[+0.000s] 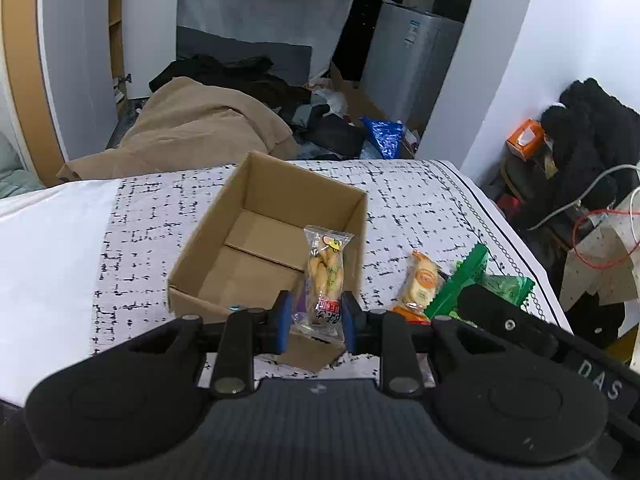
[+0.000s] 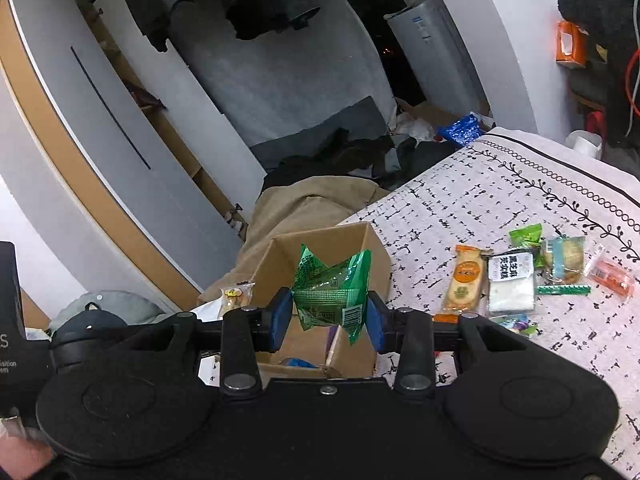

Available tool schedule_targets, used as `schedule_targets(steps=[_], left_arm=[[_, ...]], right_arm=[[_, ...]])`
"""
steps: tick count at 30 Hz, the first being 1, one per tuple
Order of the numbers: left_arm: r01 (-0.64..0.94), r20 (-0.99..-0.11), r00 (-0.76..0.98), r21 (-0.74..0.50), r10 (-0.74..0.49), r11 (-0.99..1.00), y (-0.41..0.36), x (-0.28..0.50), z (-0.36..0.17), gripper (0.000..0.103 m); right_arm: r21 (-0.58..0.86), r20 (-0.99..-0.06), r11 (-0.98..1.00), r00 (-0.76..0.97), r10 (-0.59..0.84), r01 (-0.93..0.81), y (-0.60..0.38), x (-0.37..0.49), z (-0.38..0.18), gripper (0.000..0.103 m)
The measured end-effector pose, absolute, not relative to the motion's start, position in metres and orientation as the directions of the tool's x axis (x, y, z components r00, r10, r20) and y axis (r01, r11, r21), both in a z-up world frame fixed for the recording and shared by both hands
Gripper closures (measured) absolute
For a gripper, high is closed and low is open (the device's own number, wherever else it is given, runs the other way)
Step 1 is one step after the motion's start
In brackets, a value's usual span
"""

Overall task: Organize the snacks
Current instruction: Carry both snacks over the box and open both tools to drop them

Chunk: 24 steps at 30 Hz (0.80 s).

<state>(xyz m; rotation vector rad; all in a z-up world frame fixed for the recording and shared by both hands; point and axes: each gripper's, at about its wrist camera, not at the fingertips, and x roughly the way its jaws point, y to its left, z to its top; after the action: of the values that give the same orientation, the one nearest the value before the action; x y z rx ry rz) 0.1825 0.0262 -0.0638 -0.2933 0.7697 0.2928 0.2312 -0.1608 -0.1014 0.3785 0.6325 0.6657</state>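
An open cardboard box stands on the patterned cloth. My left gripper is shut on a clear snack packet with a yellow cartoon label, held above the box's near right corner. In the right wrist view my right gripper is shut on a green snack bag, held in front of the same box. The left hand's clear packet shows at the left of that view. The green bag and the right gripper's black body show at the right of the left wrist view.
Several loose snacks lie on the cloth to the right of the box: an orange cracker packet, a white packet, a small green packet, and a red one. Clothes and a tan blanket lie beyond the far edge.
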Motion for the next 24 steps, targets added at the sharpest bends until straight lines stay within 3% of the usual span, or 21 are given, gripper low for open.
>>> schedule_targets(steps=[24], left_arm=[[-0.466,-0.742,0.642,-0.180,0.191,0.867,0.087,0.193,-0.082,0.077]], right_arm=[[0.505,-0.477,0.700,0.513,0.714,-0.506,-0.097,0.267,-0.117,0.064]])
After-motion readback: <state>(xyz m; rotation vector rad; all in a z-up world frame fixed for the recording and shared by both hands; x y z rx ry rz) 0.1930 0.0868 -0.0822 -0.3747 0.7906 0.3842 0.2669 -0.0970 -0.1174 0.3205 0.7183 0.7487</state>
